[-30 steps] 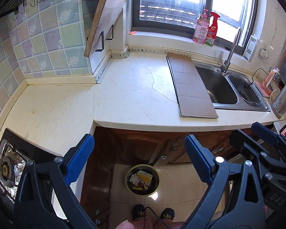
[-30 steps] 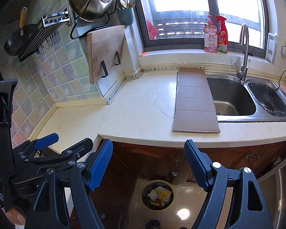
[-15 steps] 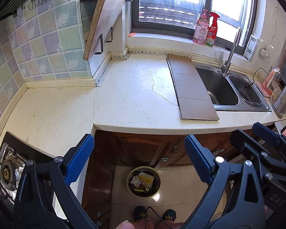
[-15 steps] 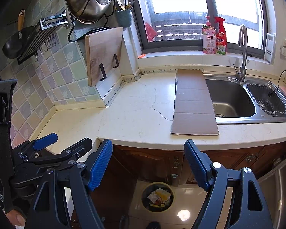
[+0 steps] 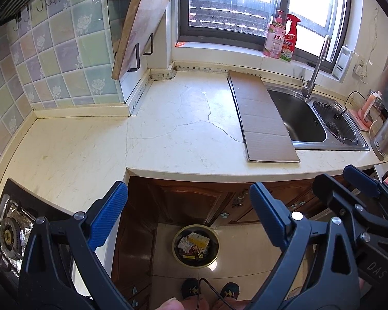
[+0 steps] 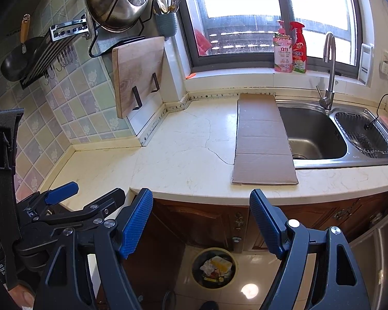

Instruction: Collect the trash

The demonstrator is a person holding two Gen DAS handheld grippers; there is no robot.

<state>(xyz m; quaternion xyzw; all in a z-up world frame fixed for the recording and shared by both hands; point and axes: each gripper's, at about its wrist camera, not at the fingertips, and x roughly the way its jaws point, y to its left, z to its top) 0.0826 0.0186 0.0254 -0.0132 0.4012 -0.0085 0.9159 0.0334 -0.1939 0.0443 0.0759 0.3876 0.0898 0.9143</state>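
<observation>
A cracked cream stone tabletop (image 5: 173,134) wraps the kitchen corner, with a flattened cardboard strip (image 6: 262,142) lying beside the sink (image 6: 313,134) at two o'clock. On the tiled floor at six o'clock stands the trash bin (image 5: 195,245), holding wrappers. Left gripper (image 5: 188,211) and right gripper (image 6: 201,219) hover with jaws spread wide, empty.

Black tool (image 5: 188,217) frames, ribbed blue pads (image 5: 107,215)

countertop (image 6: 183,155): glossy cracked stone | sink (image 6: 315,131): brushed metal | cardboard (image 6: 262,142): matt | cutting board (image 6: 139,75): wood
</observation>
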